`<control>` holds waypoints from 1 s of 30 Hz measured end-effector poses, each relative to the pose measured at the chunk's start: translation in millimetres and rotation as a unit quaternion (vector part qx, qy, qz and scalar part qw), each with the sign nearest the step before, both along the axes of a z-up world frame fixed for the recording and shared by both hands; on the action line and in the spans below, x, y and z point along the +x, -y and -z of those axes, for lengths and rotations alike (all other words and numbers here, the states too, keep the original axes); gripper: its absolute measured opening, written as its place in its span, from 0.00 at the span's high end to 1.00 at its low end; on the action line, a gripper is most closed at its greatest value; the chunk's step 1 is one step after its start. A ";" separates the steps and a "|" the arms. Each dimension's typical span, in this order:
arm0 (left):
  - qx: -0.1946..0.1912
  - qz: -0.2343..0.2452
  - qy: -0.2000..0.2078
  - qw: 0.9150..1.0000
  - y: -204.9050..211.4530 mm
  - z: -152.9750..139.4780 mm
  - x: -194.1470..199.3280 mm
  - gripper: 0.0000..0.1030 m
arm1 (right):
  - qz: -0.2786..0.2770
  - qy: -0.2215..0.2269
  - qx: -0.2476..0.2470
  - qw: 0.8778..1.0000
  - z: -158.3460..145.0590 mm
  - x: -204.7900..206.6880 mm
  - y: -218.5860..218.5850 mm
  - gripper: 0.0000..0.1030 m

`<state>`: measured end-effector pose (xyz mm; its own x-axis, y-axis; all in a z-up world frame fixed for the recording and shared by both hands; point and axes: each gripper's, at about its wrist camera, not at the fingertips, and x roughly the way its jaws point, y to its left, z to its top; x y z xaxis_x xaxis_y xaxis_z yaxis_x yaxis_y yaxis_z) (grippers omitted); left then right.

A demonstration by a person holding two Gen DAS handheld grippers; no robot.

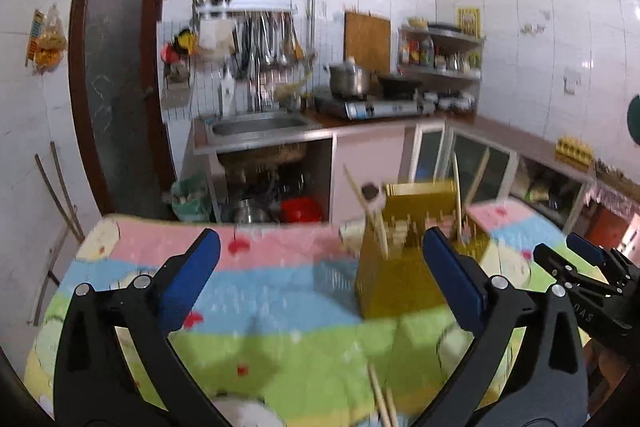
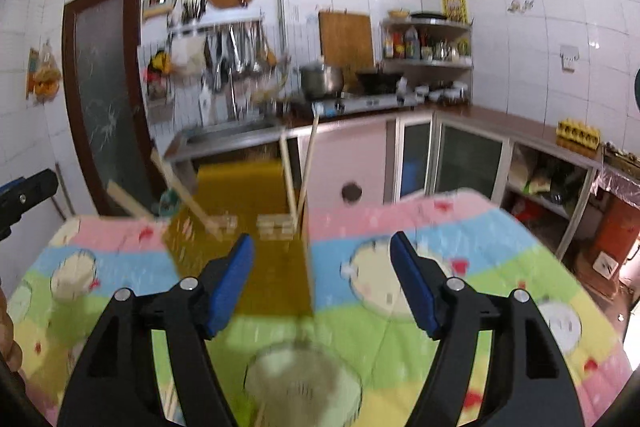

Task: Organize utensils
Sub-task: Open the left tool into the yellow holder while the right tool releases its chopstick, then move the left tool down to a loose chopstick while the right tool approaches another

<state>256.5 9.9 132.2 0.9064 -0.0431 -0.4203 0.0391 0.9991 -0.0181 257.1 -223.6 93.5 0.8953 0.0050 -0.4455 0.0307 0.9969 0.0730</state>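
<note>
A yellow utensil holder (image 1: 396,267) stands on the colourful tablecloth (image 1: 260,307), with wooden chopsticks (image 1: 457,195) sticking up out of it. It also shows in the right wrist view (image 2: 248,211) with chopsticks (image 2: 306,171) leaning in it. My left gripper (image 1: 320,275) is open and empty, its right finger beside the holder. Loose chopsticks (image 1: 382,399) lie on the cloth below it. My right gripper (image 2: 322,281) is open and empty, just in front of the holder. A clear glass cup (image 2: 302,383) sits below it, blurred.
The table's far edge (image 1: 224,223) faces a kitchen counter with a sink (image 1: 260,127) and a stove (image 1: 372,107). A brown door (image 1: 116,79) stands at the left. Low shelves (image 2: 552,187) run along the right wall.
</note>
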 end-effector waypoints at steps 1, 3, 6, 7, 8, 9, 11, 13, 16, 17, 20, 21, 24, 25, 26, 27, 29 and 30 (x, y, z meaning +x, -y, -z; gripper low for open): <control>0.001 0.001 -0.010 1.000 -0.1 6.7 -2.3 0.05 | -0.001 -0.010 0.001 1.000 7.3 -4.5 -1.9 0.32; -0.001 0.006 -0.040 0.999 -0.9 24.5 -5.6 0.05 | -0.003 -0.038 0.004 0.999 25.5 -12.1 -4.6 0.32; -0.008 0.008 -0.077 0.997 -4.9 48.8 -4.5 0.05 | -0.003 -0.066 0.005 0.998 48.3 -18.9 -7.8 0.32; -0.016 0.007 -0.093 0.996 -6.8 59.7 -3.6 0.05 | -0.003 -0.074 0.004 0.997 55.0 -22.0 -10.2 0.32; -0.024 0.006 -0.106 0.994 -8.5 68.6 -2.2 0.05 | -0.005 -0.086 0.003 0.996 65.0 -23.3 -11.5 0.32; -0.031 0.004 -0.122 0.992 -9.7 80.2 -0.4 0.05 | -0.006 -0.094 0.001 0.996 71.1 -23.9 -14.4 0.32; -0.028 0.001 -0.136 0.990 -9.0 93.8 3.5 0.05 | -0.005 -0.114 -0.002 0.993 88.2 -23.9 -14.8 0.32; -0.011 -0.005 -0.145 0.989 -5.5 108.2 5.7 0.05 | -0.006 -0.130 0.004 0.991 99.2 -21.2 -15.1 0.32; 0.007 -0.009 -0.157 0.988 -0.2 127.9 8.8 0.05 | -0.009 -0.145 0.010 0.989 106.4 -17.1 -17.8 0.33; 0.012 -0.010 -0.160 0.987 1.2 132.7 9.6 0.05 | -0.011 -0.147 0.008 0.989 107.5 -16.3 -19.1 0.33; 0.021 -0.010 -0.169 0.985 5.5 144.0 10.4 0.05 | -0.014 -0.155 -0.004 0.988 112.2 -15.8 -27.4 0.35; 0.023 -0.008 -0.172 0.985 6.7 146.4 10.9 0.05 | -0.017 -0.158 -0.003 0.987 112.6 -15.1 -28.8 0.41; 0.027 -0.007 -0.176 0.984 8.1 147.9 13.6 0.05 | -0.024 -0.174 0.000 0.984 117.3 -11.9 -33.7 0.45; 0.028 -0.007 -0.177 0.984 8.2 147.0 14.7 0.05 | -0.024 -0.177 -0.001 0.984 118.9 -11.7 -35.1 0.46; 0.029 -0.007 -0.178 0.984 8.6 147.0 15.5 0.05 | -0.027 -0.180 -0.001 0.983 119.7 -12.1 -37.6 0.49; 0.028 -0.008 -0.179 0.984 8.5 146.8 15.9 0.05 | -0.030 -0.182 0.001 0.983 119.9 -12.0 -38.8 0.52; 0.025 -0.009 -0.179 0.983 7.0 147.4 17.8 0.05 | -0.033 -0.187 -0.001 0.982 120.3 -11.8 -42.0 0.53; 0.023 -0.009 -0.181 0.983 6.5 147.5 19.1 0.05 | -0.033 -0.189 -0.004 0.981 120.9 -11.7 -43.9 0.54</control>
